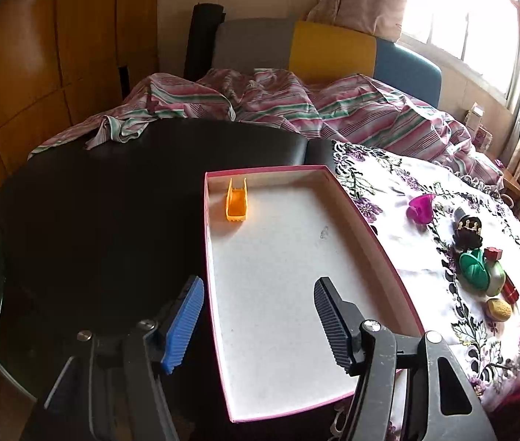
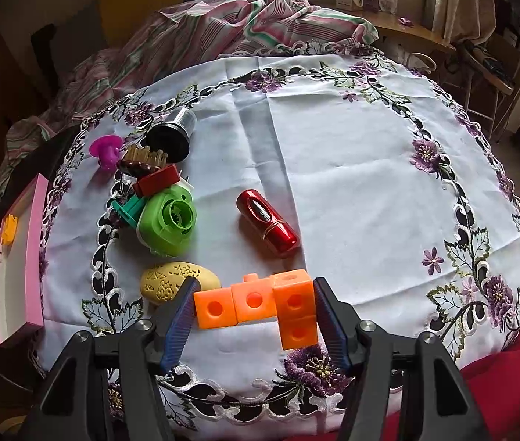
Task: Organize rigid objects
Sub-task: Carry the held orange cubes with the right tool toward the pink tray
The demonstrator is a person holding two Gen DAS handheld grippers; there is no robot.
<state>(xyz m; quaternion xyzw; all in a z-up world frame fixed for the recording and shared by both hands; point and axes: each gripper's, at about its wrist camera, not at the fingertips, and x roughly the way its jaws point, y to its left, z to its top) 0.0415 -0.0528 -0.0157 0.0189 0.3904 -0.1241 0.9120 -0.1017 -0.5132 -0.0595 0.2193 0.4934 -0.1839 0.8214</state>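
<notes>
The left tongs (image 1: 258, 318) hang agape and empty over a pink-rimmed box (image 1: 366, 220), a lone orange clip (image 1: 236, 200) at its 11 o'clock corner. Only the right wrist view shows the right tongs (image 2: 254, 316) bracketing an L of orange linking cubes (image 2: 260, 303) on the embroidered tabletop (image 2: 351, 139); whether the pads press them cannot be told. A red lipstick case (image 2: 268, 223) lies at 12 o'clock from the cubes, a green plastic housing (image 2: 168, 222) at 10. No writing is legible.

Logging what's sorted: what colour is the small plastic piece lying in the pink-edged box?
Orange, alone in the box's far corner; clearest in the left wrist view.
</notes>
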